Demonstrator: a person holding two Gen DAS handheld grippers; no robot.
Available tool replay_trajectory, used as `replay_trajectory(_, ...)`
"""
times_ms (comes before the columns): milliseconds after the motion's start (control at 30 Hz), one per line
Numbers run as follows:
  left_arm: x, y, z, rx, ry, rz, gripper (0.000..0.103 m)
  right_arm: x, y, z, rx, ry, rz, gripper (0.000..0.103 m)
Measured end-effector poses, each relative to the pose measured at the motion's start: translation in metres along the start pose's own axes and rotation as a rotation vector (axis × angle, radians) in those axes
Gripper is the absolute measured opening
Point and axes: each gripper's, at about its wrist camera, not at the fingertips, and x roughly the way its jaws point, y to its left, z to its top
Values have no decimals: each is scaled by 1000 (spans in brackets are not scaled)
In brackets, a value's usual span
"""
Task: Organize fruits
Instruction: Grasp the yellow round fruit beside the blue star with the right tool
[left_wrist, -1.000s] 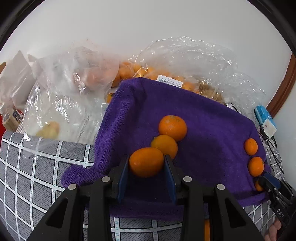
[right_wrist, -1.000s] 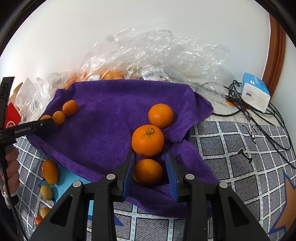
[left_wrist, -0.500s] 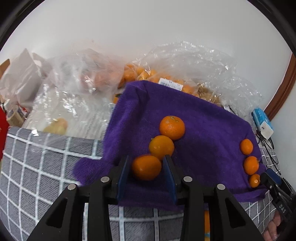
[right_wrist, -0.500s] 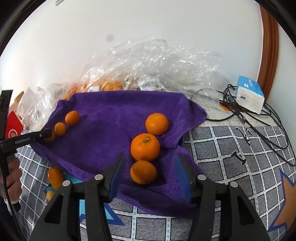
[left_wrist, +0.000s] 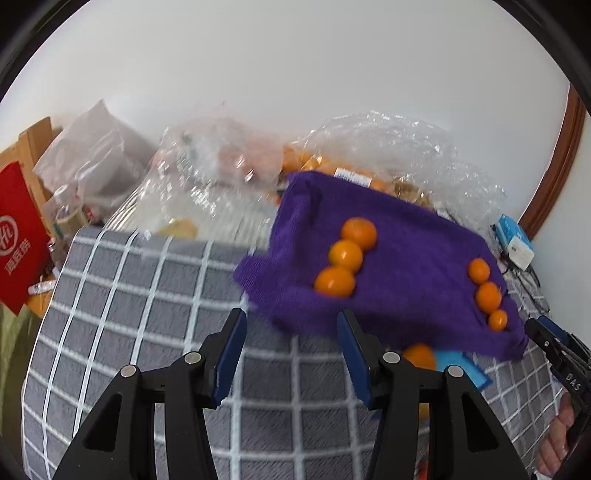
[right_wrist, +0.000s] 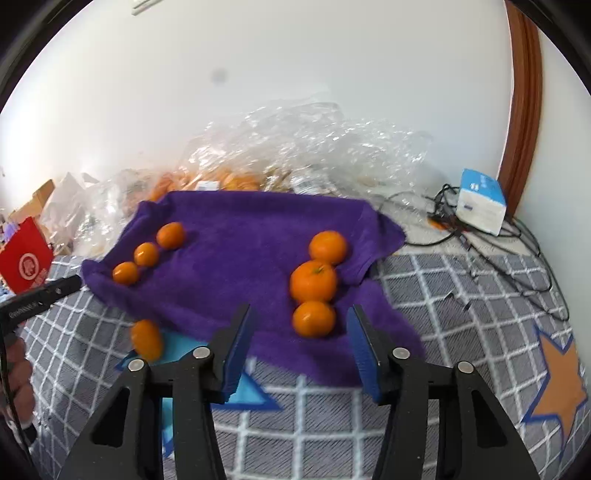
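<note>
L gripper (left_wrist: 290, 345) wide open, nothing btwn jaws, over grey checked cloth (left_wrist: 147, 314) just short of purple towel (left_wrist: 399, 273). R gripper (right_wrist: 301, 341) also wide open, empty, at near edge of same towel (right_wrist: 236, 258). On towel, 2 rows of 3. Row of bigger oranges: near one (right_wrist: 314, 318) just ahead of R jaws, not touching them; middle one w/ stem (right_wrist: 313, 281) against it; far one (right_wrist: 328, 247) behind, at towel's fold. Row of smaller ones on opposite side: (right_wrist: 125, 273), (right_wrist: 146, 254), (right_wrist: 170, 235), nearly touching, running diagonally. Same 2 rows in L view: (left_wrist: 335, 282), (left_wrist: 345, 255), (left_wrist: 358, 232) and (left_wrist: 479, 270), (left_wrist: 488, 296), (left_wrist: 497, 319). One more orange (right_wrist: 146, 339) off towel, on blue patch by towel's near edge. Clear plastic bags (right_wrist: 295, 147) w/ more fruit behind towel, by wall. Blue-white box (right_wrist: 480, 201) and cables far right; red bag (left_wrist: 18, 236) far left.
</note>
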Motion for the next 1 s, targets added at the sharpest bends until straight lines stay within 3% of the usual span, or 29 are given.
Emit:
replay_trajectory(433, -7, 33, -58, 6, 59, 47, 49, -11, 71, -52, -75, 80, 169, 52)
replay_trajectory(500, -5, 35, -62, 6, 57, 52, 49, -8, 80, -56, -86, 101, 196, 47)
replay_trajectory(567, -4, 36, -67, 13, 41, 50, 49, -3, 91, -61, -118, 120, 192, 40)
replay_trajectory(800, -4, 42, -67, -21, 35, 5, 49, 14, 104, -69, -137, 185, 217, 39)
replay_trajectory(867, -5, 44, -67, -33, 32, -6, 49, 18, 105, -69, -136, 200, 232, 29)
replay_trajectory(1000, -6, 46, -68, -46, 30, -20, 49, 9, 103, -65, -148, 159, 193, 26)
